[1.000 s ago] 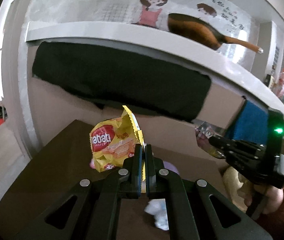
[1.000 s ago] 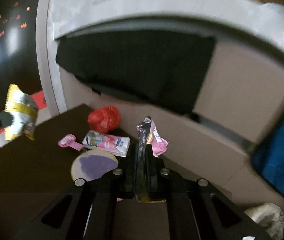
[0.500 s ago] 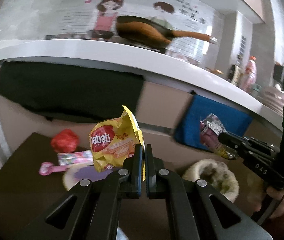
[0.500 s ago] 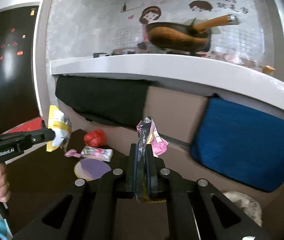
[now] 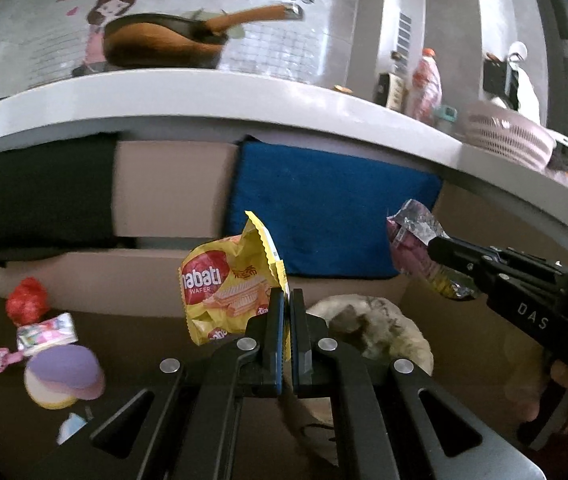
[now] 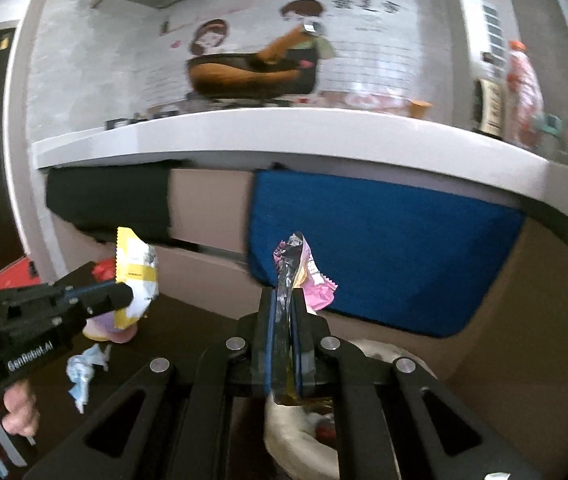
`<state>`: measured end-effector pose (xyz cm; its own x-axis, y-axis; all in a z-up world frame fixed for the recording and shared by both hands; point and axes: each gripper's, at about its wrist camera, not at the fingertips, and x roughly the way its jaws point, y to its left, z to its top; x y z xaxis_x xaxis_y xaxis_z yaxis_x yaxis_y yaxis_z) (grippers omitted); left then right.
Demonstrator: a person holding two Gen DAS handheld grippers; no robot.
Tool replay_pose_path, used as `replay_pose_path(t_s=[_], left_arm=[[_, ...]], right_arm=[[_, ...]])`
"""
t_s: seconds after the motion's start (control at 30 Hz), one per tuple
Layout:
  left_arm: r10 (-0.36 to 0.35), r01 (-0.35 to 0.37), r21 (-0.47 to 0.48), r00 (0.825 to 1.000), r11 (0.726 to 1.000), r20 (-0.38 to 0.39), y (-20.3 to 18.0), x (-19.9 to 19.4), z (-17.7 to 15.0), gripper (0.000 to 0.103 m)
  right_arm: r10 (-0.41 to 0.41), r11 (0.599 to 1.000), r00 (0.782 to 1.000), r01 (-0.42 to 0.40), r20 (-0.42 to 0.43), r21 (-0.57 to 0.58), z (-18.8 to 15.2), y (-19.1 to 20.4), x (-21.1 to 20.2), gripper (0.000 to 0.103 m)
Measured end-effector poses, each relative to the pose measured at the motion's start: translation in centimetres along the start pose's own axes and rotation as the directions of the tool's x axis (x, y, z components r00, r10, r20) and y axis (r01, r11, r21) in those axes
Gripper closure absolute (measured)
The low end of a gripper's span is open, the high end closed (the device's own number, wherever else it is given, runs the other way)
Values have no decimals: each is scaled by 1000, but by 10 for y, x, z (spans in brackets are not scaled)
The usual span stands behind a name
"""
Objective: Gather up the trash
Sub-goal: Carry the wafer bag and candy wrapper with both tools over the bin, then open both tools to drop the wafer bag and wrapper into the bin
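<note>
Carry step: left gripper (image 5: pixel 287 308) jaws pinching yellow wafer wrapper (image 5: pixel 227 280), right gripper (image 6: pixel 284 312) jaws pinching foil wrapper (image 6: pixel 294 268), both held above the tabletop (image 5: pixel 131 332). Pale bin (image 5: pixel 400 332) sits just below and ahead. Next, likely: bring both over the bin opening, then release. More trash left: red wad (image 5: pixel 25 306), purple lid (image 5: pixel 65 372).

Yellow wafer wrapper (image 5: pixel 225 292) upright, crumpled, pinched at its edge. Silver-pink wrapper (image 6: pixel 298 276) likewise upright. Red wad (image 5: pixel 25 306), pink packet (image 5: pixel 45 330) lying on bench (image 5: pixel 143 344).
</note>
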<state>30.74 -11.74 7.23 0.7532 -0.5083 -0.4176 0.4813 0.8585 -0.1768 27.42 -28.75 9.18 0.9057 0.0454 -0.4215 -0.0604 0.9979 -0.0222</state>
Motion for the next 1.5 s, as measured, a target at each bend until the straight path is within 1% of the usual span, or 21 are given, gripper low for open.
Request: replay_pose_path(t_s=[0.23,0.47,0.97,1.1,1.3,1.4,1.47,1.5], left_arm=[[-32,33,25,998,999,-47,-29,34,-2,101],[-63,66,26,994,997,-89,-38,62,-8,101],[-104,109,16,980,994,-167,-52,110,-19,101],[-111,115,9,976,993,-189,-51,122,-23,101],[-147,147,-14,966,989,-214,-49,138,-24,101],[-150,153,-3,964,988,-219,-51,142,-23,101],[-158,163,6,963,987,-220,-53,143,-23,98],[-167,172,4,961,985,-221,-52,144,-22,95]], right_arm=[[-57,997,998,59,-40,51,-19,-35,4,97],[-79,993,994,84,-71,82,-32,-53,11,97],[-72,987,989,89,-126,135,-53,-75,38,97],[-70,985,988,90,-138,148,-57,-81,46,97],[-64,980,985,92,-158,175,-64,-87,57,97],[-59,977,984,91,-166,194,-67,-91,61,97],[-56,974,984,91,-170,206,-68,-93,63,97],[-58,973,984,94,-169,212,-69,-93,63,95]])
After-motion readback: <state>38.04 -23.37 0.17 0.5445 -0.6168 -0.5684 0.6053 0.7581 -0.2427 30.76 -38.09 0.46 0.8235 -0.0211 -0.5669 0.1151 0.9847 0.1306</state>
